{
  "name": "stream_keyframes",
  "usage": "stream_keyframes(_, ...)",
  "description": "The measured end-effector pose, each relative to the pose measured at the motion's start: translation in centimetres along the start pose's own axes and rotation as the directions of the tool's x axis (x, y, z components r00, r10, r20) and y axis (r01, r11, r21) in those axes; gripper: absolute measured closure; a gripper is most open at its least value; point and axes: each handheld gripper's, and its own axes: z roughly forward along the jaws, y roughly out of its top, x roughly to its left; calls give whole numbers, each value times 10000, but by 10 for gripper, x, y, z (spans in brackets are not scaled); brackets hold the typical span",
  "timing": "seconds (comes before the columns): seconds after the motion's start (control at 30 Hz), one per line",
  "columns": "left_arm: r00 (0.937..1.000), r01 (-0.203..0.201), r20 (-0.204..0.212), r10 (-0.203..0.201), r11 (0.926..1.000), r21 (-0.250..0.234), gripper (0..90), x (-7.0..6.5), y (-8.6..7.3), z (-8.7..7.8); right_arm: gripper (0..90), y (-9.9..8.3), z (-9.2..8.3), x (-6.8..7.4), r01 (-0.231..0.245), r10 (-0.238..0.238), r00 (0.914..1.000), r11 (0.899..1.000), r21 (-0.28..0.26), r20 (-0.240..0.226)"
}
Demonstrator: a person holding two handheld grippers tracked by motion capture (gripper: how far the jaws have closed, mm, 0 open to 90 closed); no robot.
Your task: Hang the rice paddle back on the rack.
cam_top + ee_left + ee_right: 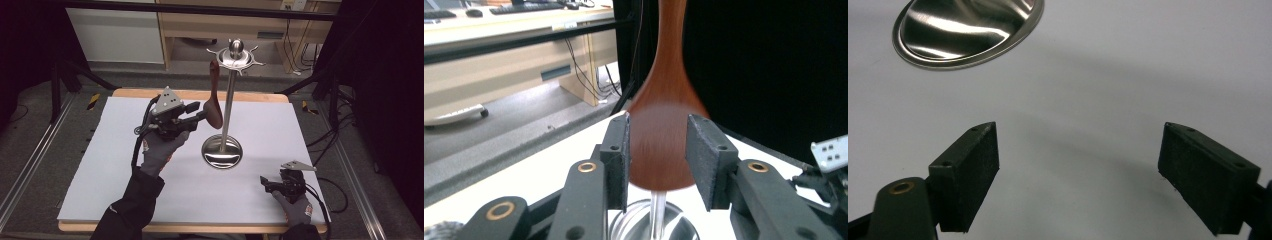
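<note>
The dark brown wooden spoon (214,102) hung upright from the steel stand's (223,150) top hook, bowl down, seemingly free between parted jaws.

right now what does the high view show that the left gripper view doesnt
High view alone: the hook crown atop the steel stand, from which the wooden spoon hangs, the whole white tabletop, and the right tongs resting low on it. Left gripper view alone: a close look at the left tongs, pads either side of the spoon's bowl with gaps. Both share the spoon and the stand's round base.
</note>
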Motion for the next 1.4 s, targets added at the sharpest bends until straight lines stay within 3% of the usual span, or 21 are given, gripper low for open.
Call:
stream_keyframes(0.5,9986,494,-248,-478,9963,704,565,15,-54,-24,164,-1,1,2,-28,28,10000,10000,61,12)
stream_keyframes(0.7,9981,493,-427,-447,9923,1138,548,22,-73,-28,162,-1,1,1,-11,11,10000,10000,28,8)
stream_keyframes(1.2,9946,646,-950,-429,9690,2386,493,35,-127,-41,158,-3,0,-2,-237,237,9997,9997,41,83)
stream_keyframes(1.4,9911,854,-1209,-548,9607,2642,480,40,-145,-49,158,-3,-1,-4,-246,246,9996,9997,19,163)
